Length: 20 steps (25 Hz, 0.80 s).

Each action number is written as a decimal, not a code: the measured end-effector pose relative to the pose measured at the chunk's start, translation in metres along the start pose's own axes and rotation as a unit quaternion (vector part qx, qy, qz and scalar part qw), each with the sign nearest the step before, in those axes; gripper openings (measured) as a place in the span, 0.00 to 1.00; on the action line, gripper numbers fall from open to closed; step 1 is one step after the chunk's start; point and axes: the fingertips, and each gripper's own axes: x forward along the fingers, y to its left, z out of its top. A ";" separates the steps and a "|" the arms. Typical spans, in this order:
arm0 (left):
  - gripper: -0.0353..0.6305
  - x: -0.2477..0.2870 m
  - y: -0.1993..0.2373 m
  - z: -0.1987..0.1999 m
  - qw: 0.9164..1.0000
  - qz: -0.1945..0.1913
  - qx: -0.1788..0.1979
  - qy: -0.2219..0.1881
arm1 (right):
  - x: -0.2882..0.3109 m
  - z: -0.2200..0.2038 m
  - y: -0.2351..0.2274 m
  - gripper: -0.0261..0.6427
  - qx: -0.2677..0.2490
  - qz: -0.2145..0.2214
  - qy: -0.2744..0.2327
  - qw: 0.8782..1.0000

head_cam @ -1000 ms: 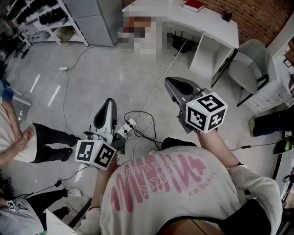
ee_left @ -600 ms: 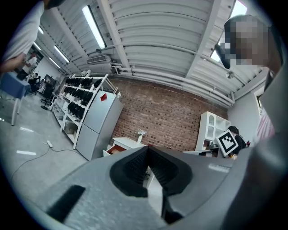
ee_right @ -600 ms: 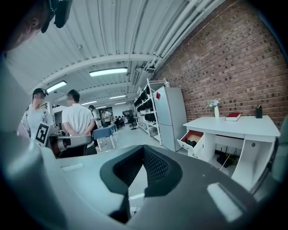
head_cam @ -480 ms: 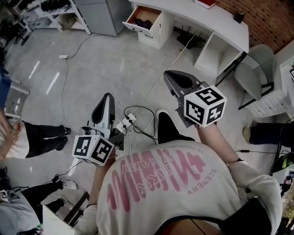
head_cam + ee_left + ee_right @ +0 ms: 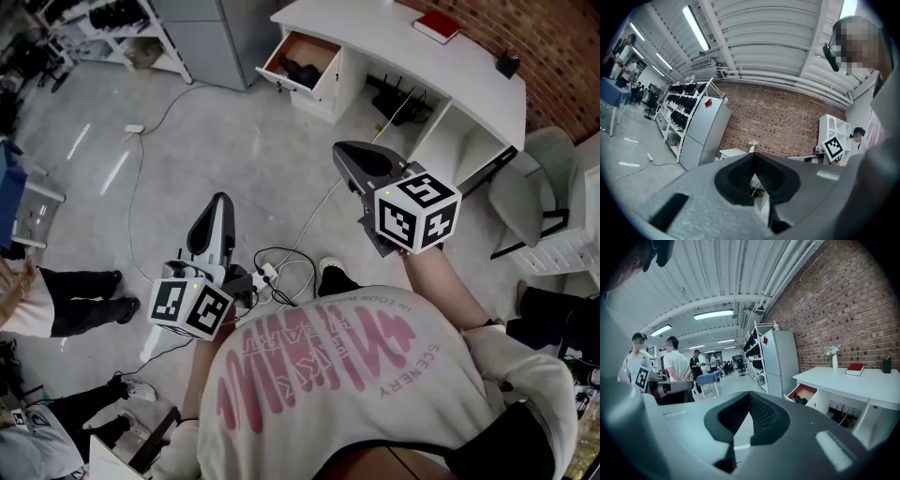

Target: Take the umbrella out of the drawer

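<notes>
- Left tongs [image 5: 223, 202]: closed, empty, held over the floor.
- Right tongs [image 5: 349, 157]: closed, empty, pointing toward the bench [image 5: 422, 66].
- Umbrella [image 5: 302, 70]: dark, lying in the open drawer [image 5: 287, 82], well apart from both tongs.
- Change: bench and drawer are nearer than a second ago.

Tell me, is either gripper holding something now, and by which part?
Nothing is held. The left gripper and the right gripper both have their jaws together with nothing between them, and the open drawer is apart from them, ahead.
</notes>
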 end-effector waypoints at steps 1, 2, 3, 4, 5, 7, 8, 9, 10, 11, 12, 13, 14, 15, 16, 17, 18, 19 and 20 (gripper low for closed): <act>0.06 0.012 0.000 0.003 1.000 0.000 0.003 -0.002 | 0.005 0.005 -0.011 0.06 0.000 0.000 -0.001 1.000; 0.06 0.025 0.000 0.005 1.000 -0.001 0.006 -0.004 | 0.010 0.010 -0.023 0.06 0.000 -0.001 -0.003 1.000; 0.06 0.036 0.000 0.006 1.000 -0.001 0.007 -0.005 | 0.014 0.014 -0.034 0.06 0.001 -0.001 -0.005 1.000; 0.06 0.047 0.001 0.007 1.000 0.000 0.008 -0.005 | 0.018 0.019 -0.044 0.06 0.002 -0.002 -0.006 1.000; 0.06 0.058 0.002 0.007 1.000 0.002 0.007 -0.005 | 0.021 0.022 -0.054 0.06 0.004 -0.001 -0.008 1.000; 0.06 0.078 0.004 0.007 1.000 0.007 0.005 -0.006 | 0.027 0.028 -0.073 0.06 0.007 0.000 -0.008 1.000; 0.06 0.088 0.004 0.007 1.000 0.009 0.004 -0.006 | 0.030 0.030 -0.082 0.06 0.009 0.001 -0.007 1.000; 0.06 0.098 0.004 0.007 1.000 0.010 0.004 -0.007 | 0.033 0.032 -0.092 0.06 0.010 0.001 -0.007 1.000; 0.06 0.107 0.004 0.007 1.000 0.010 0.004 -0.008 | 0.036 0.033 -0.101 0.06 0.011 0.002 -0.006 1.000; 0.06 0.115 0.002 0.007 1.000 0.008 0.004 -0.009 | 0.039 0.035 -0.109 0.06 0.013 0.002 -0.007 1.000; 0.06 0.122 0.000 0.007 1.000 0.006 0.005 -0.009 | 0.041 0.037 -0.116 0.06 0.016 0.003 -0.008 1.000; 0.06 0.128 -0.002 0.007 1.000 0.005 0.008 -0.010 | 0.043 0.039 -0.122 0.06 0.020 0.006 -0.009 1.000; 0.06 0.133 -0.004 0.008 1.000 0.003 0.010 -0.010 | 0.045 0.041 -0.127 0.06 0.022 0.008 -0.011 1.000; 0.06 0.138 -0.005 0.009 1.000 0.003 0.013 -0.012 | 0.047 0.043 -0.131 0.06 0.024 0.010 -0.013 1.000; 0.06 0.141 -0.005 0.010 1.000 0.004 0.015 -0.014 | 0.048 0.045 -0.134 0.06 0.023 0.012 -0.014 1.000; 0.06 0.145 -0.005 0.012 1.000 0.005 0.015 -0.016 | 0.049 0.047 -0.137 0.06 0.022 0.012 -0.015 1.000; 0.06 0.148 -0.005 0.012 1.000 0.007 0.016 -0.017 | 0.050 0.048 -0.139 0.06 0.020 0.012 -0.016 1.000; 0.06 0.150 -0.004 0.013 1.000 0.008 0.016 -0.018 | 0.050 0.048 -0.142 0.06 0.020 0.012 -0.017 1.000; 0.06 0.153 -0.004 0.013 1.000 0.009 0.016 -0.018 | 0.051 0.048 -0.144 0.06 0.019 0.012 -0.017 1.000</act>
